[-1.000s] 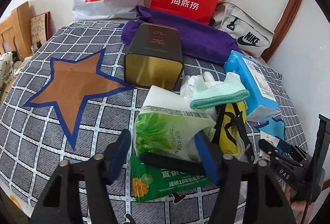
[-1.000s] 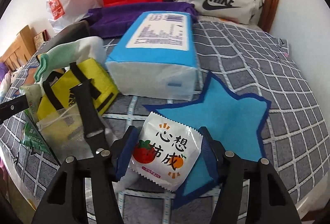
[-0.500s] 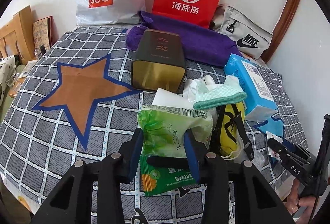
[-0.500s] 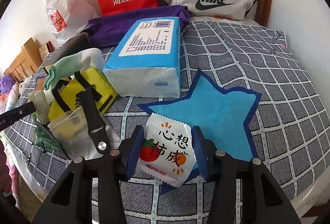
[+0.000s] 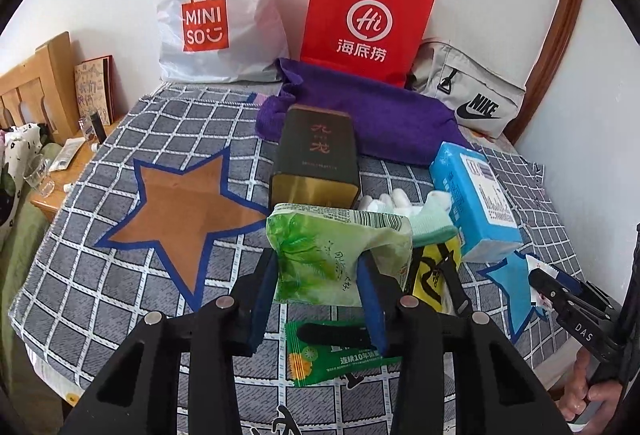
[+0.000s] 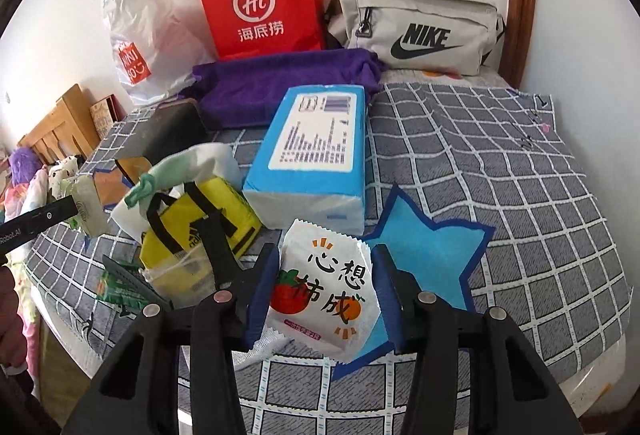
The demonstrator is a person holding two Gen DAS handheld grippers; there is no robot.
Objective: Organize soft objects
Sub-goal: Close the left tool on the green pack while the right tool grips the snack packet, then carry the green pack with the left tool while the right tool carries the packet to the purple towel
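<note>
My left gripper (image 5: 318, 291) is shut on a green tissue pack (image 5: 340, 255) and holds it above the checked bed cover, over a flat green wipes packet (image 5: 340, 355). My right gripper (image 6: 326, 291) is shut on a white snack packet (image 6: 324, 291) with a strawberry and an orange printed on it, lifted above the blue star patch (image 6: 432, 255). A brown star patch (image 5: 180, 211) lies to the left in the left wrist view. A blue tissue pack (image 6: 316, 151), a yellow bag (image 6: 200, 223) and a mint-cuffed white glove (image 6: 176, 171) lie between them.
A dark tin box (image 5: 316, 159) stands mid-bed before a purple towel (image 5: 372, 115). A white MINISO bag (image 5: 216, 15), red paper bag (image 5: 368, 19) and grey Nike pouch (image 5: 468, 95) line the wall. A wooden nightstand (image 5: 60, 171) stands left of the bed.
Both grippers closed on their packets and lifted them. The green tissue pack rose off the pile; the snack packet rose off the blue star.
</note>
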